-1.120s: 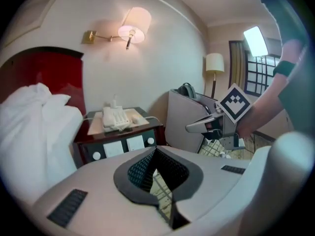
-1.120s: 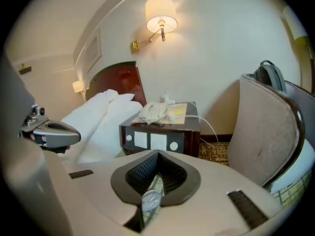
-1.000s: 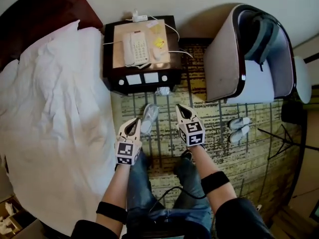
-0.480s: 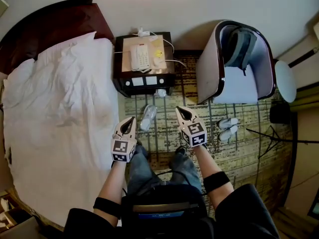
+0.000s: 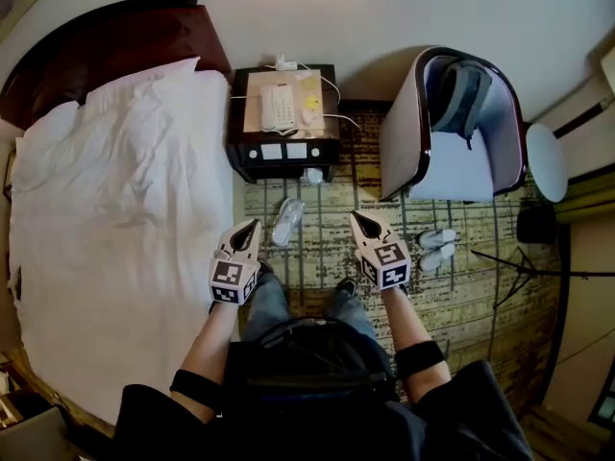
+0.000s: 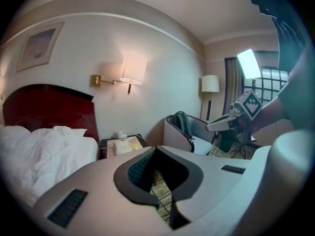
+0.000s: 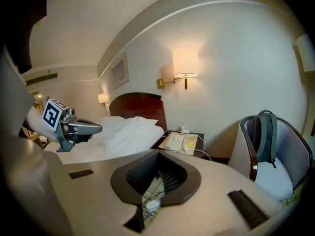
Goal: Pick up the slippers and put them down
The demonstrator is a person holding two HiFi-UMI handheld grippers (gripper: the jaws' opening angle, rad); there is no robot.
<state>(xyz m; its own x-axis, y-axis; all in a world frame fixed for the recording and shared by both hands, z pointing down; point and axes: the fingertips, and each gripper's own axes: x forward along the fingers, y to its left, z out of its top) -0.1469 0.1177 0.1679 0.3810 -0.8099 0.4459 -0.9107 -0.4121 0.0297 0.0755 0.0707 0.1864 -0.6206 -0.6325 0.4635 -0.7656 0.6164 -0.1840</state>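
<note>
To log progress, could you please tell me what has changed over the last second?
The left hand-held gripper and the right hand-held gripper have risen away from the carpet, jaws shut and empty throughout. The wrapped slipper and the slipper pair by the armchair have not moved.

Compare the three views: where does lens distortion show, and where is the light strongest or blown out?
Head view: even light, no glare; the fisheye bows the bed edges. Left gripper view: black round vignette; the wall lamp glows warm, and the panel light is blown out. Right gripper view: same vignette, straight lines curve, and the wall lamp casts a halo.
</note>
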